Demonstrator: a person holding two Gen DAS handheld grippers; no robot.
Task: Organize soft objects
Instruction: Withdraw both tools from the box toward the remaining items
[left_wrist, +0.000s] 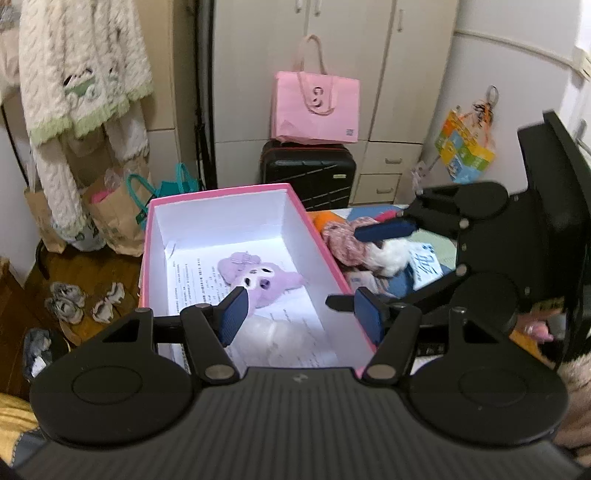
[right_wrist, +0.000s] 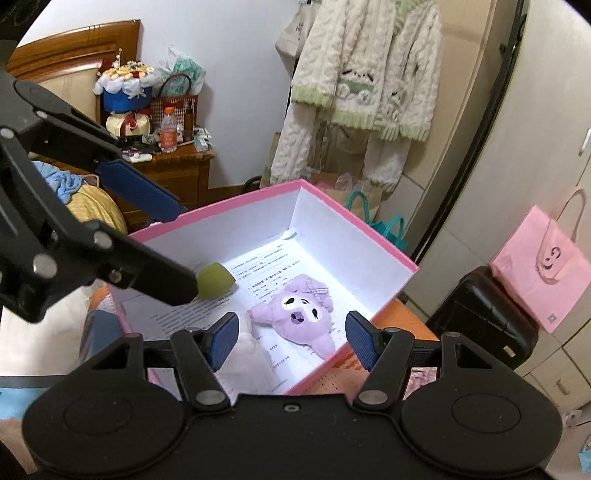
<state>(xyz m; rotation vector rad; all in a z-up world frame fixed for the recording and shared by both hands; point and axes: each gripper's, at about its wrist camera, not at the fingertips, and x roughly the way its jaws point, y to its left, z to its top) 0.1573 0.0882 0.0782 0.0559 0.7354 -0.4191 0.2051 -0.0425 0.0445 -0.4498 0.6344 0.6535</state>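
A pink box with white walls stands open, and a printed sheet lies on its bottom. Inside it lie a purple plush toy, a white fluffy piece and a green soft ball. My left gripper hovers open over the box's near end with nothing between its fingers. My right gripper is open and empty above the box's right edge. To the right of the box lies a heap with a pink-white knitted piece and a white furry piece.
A pink paper bag sits on a black suitcase behind the box. A cream knitted sweater hangs at the left above paper bags. Slippers lie on the wooden floor. A cluttered wooden nightstand stands by the bed.
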